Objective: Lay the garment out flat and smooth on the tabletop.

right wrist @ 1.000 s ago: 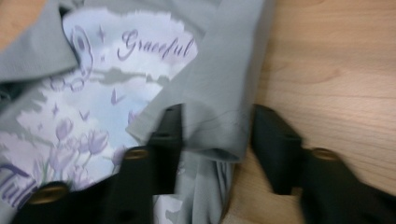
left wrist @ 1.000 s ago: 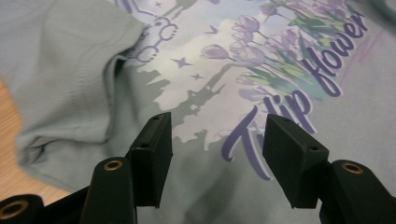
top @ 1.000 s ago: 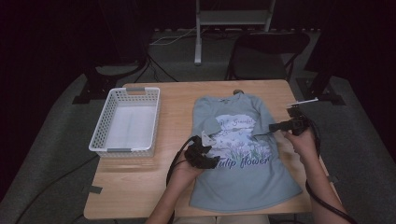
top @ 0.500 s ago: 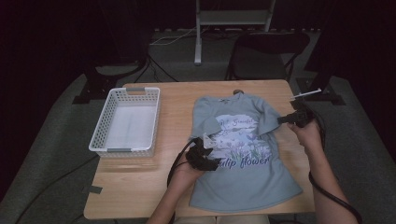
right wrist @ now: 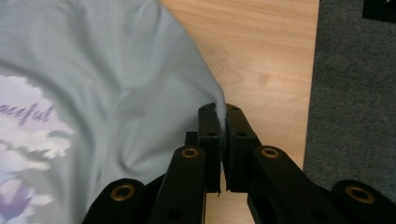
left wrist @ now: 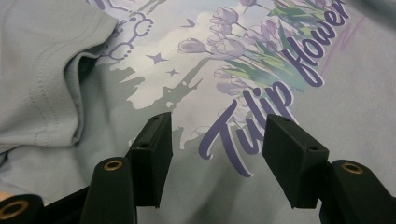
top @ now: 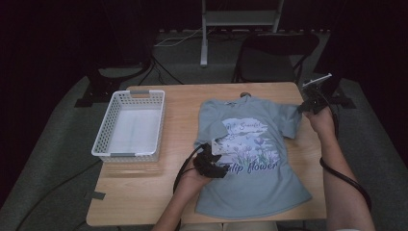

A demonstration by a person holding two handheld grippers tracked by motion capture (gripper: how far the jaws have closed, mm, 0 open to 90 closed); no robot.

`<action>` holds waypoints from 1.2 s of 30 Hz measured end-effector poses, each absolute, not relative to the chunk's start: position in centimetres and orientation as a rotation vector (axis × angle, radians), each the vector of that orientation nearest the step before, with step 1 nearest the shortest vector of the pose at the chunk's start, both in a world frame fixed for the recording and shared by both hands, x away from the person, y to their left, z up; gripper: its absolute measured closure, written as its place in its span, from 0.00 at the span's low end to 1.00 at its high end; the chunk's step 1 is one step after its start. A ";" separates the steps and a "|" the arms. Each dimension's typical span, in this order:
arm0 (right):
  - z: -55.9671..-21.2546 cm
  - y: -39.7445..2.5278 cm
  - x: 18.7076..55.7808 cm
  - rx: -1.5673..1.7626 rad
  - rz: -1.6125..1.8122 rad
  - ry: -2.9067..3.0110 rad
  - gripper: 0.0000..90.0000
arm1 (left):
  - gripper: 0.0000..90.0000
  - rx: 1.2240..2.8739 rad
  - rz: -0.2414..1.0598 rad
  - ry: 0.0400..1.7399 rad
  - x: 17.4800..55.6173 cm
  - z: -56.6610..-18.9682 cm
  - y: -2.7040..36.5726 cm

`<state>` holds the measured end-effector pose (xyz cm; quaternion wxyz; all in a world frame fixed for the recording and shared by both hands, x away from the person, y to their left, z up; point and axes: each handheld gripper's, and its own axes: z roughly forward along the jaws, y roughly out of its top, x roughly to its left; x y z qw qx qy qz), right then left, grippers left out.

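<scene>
A pale blue T-shirt (top: 250, 159) with a tulip print and purple lettering lies face up on the wooden table (top: 144, 187). Its left sleeve (top: 210, 126) is folded in over the chest. My left gripper (top: 217, 166) rests on the print (left wrist: 219, 84) near the lettering, jaws open, nothing between them. My right gripper (top: 308, 103) is at the shirt's right sleeve (top: 290, 120), near the table's right edge, lifted a little. In the right gripper view it (right wrist: 222, 123) is shut on the sleeve's hem (right wrist: 217, 109), pulling the shirt (right wrist: 93, 70) fabric taut.
A white plastic basket (top: 129, 126) stands at the table's left, nothing in it. Behind the table are a dark folding chair (top: 276, 53) and a metal stand (top: 204, 33). Cables (top: 183, 168) trail from both grippers toward the front edge.
My right gripper has moved right and away from the shirt's middle, drawing the right sleeve outward toward the table's edge. The left gripper has stayed on the print.
</scene>
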<state>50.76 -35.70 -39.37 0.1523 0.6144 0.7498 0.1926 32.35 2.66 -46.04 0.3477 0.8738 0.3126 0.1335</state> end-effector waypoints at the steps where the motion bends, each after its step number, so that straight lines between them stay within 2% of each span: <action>1: -39.5 -35.8 51.1 1.776 0.530 2.148 0.97 | 0.49 2.267 0.345 0.807 32.3 -46.1 2.6; 15: -42.9 -36.8 54.3 1.926 0.315 2.093 0.96 | 0.49 2.260 0.333 0.792 32.5 -46.1 2.2; 17: -43.5 -37.2 54.4 1.953 0.267 2.099 0.90 | 0.49 2.260 0.331 0.789 32.5 -46.1 2.1; 19: -43.7 -37.6 54.3 1.962 0.241 2.066 0.78 | 0.49 2.262 0.328 0.791 32.5 -46.1 2.1; 25: -42.8 -38.1 53.5 1.983 0.367 2.038 0.61 | 0.49 2.262 0.323 0.808 32.6 -46.2 2.3; 33: -42.3 -37.4 53.0 1.992 0.506 2.197 0.55 | 0.46 2.244 0.308 0.829 32.5 -45.9 2.6; 36: -42.5 -36.6 52.7 1.964 0.540 2.226 0.47 | 0.46 2.231 0.311 0.841 32.6 -45.8 2.9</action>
